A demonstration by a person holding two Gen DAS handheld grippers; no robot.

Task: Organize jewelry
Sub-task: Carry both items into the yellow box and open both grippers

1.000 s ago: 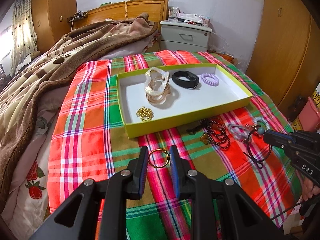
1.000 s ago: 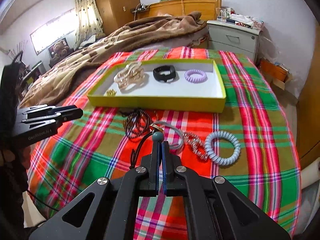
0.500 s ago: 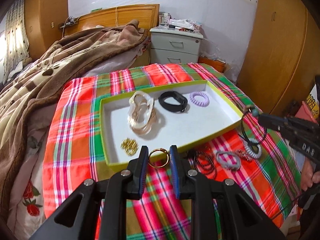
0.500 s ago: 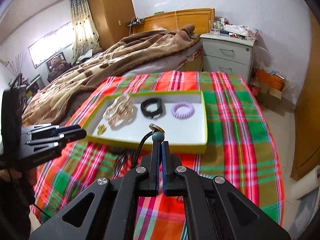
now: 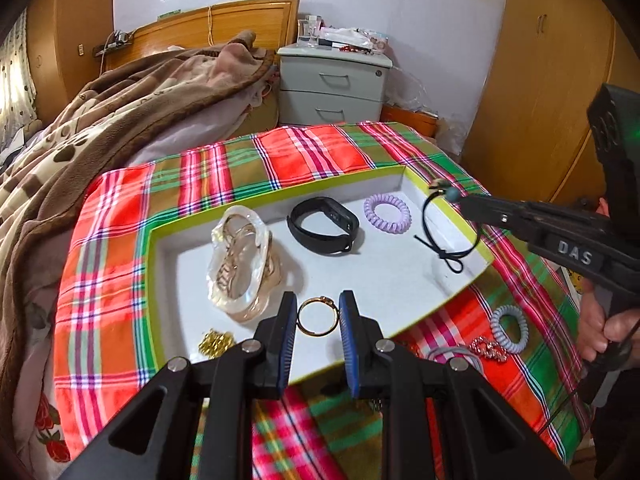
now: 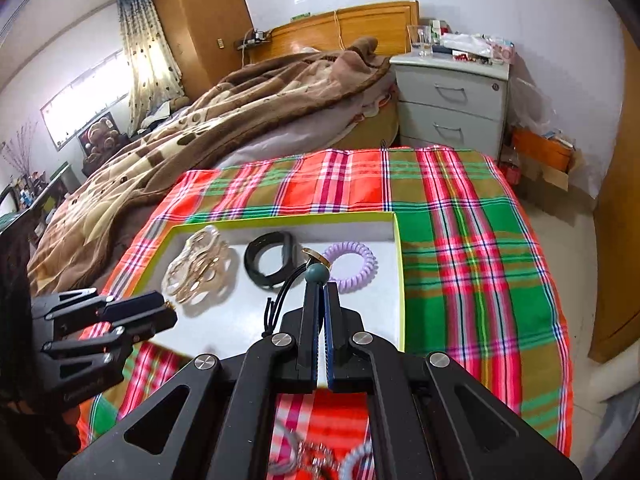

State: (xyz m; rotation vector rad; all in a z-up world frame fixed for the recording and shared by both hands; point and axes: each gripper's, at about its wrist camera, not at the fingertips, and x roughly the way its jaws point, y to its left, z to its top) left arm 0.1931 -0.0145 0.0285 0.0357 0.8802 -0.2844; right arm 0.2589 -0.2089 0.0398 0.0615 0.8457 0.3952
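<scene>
While both tongs hang above the yellow-rimmed tray [image 5: 486, 258] on the bed, each carries one piece of jewelry. Our left tongs [image 5: 318, 318] pinch a thin gold ring [image 5: 317, 317] across its width, one blue pad against each side, over the near part of the tray's white floor. We judge the ring light, stiff and smooth, so it could slip or spring out; gripping it across its width, as now, seems the surest hold.

Our right tongs [image 6: 321, 286] are pressed together on a black elastic cord [image 5: 444, 236], pinched just below its teal bead [image 6: 316, 272] and gold charm. The cord is soft and nearly weightless, and its knotted loop dangles freely (seemingly over the tray's right end, though the fisheye view makes that hard to confirm). The bead end makes the best place to hold it.

Already lying in the tray are a pale gold chain bundle [image 5: 240, 264], a black band [image 5: 324, 230], a lilac coil tie [image 5: 387, 214] and a small gold cluster [image 5: 216, 343].
</scene>
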